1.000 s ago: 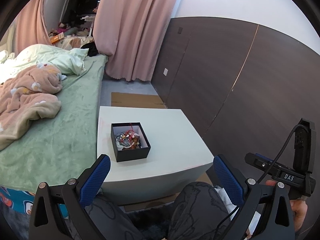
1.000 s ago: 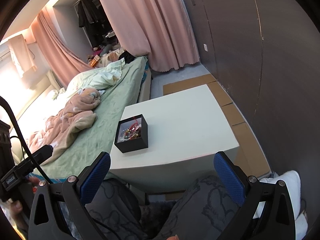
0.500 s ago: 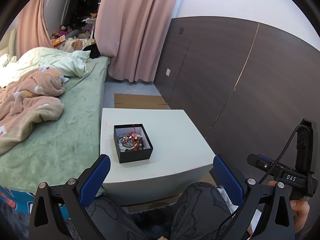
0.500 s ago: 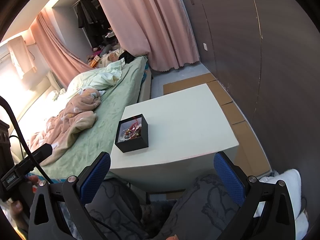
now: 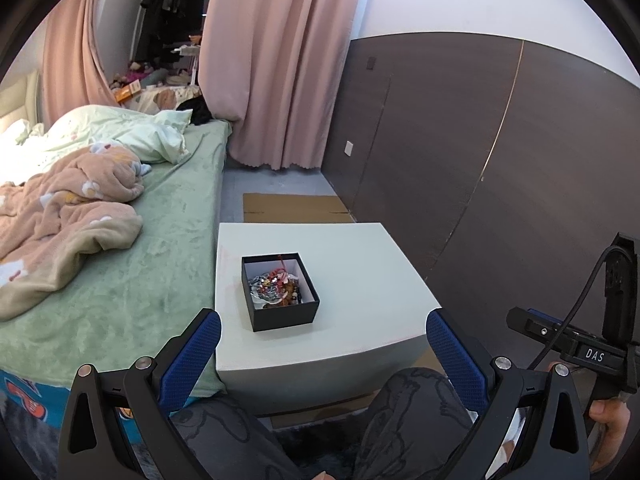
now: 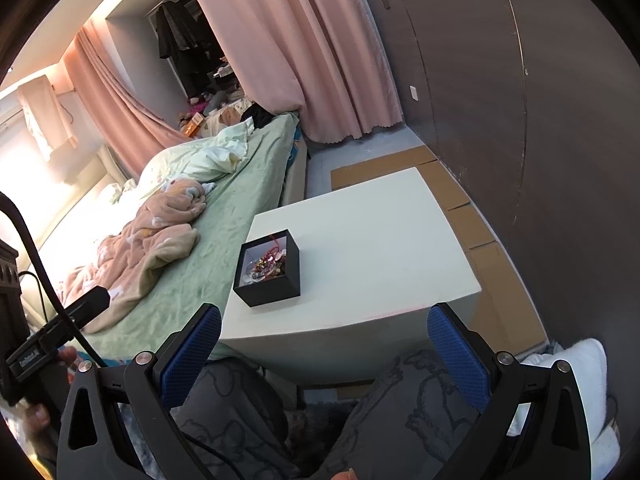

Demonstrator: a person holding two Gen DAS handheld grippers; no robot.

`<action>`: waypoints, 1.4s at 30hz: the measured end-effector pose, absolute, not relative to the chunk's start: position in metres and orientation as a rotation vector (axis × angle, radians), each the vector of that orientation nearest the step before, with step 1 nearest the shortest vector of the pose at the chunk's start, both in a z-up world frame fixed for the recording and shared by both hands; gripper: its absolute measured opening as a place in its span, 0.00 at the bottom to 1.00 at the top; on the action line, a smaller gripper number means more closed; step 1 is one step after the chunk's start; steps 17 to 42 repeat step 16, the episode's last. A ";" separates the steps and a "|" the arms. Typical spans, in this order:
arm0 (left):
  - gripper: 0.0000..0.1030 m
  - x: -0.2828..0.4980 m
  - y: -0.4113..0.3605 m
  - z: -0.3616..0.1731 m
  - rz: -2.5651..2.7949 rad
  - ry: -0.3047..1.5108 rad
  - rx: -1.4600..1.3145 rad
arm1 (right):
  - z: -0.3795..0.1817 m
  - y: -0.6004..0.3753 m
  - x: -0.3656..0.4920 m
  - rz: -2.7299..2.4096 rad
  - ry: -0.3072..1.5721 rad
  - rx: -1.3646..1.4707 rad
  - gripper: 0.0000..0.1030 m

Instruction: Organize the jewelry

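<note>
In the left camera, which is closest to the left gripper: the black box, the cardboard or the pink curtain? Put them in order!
From the left gripper:
1. Black box, on the white table, just ahead.
2. Cardboard, flat on the floor beyond the table's far edge.
3. Pink curtain, hanging at the far end of the room.

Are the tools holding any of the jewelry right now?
No. The left tool and right tool are both open and empty. The jewelry lies in the black box on the white table.
</note>
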State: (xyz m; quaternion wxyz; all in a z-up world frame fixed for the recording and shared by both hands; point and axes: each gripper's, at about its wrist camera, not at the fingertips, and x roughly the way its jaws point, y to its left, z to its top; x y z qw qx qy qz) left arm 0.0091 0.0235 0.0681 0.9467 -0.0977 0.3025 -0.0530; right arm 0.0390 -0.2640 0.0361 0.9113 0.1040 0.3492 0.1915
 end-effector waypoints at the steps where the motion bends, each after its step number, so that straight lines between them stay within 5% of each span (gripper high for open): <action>1: 0.99 0.008 0.023 0.069 -0.107 0.614 -0.194 | 0.036 -0.264 0.039 0.395 0.721 0.215 1.00; 42: 0.99 0.000 0.033 0.069 -0.031 0.567 -0.164 | 0.033 -0.257 0.039 0.395 0.732 0.202 1.00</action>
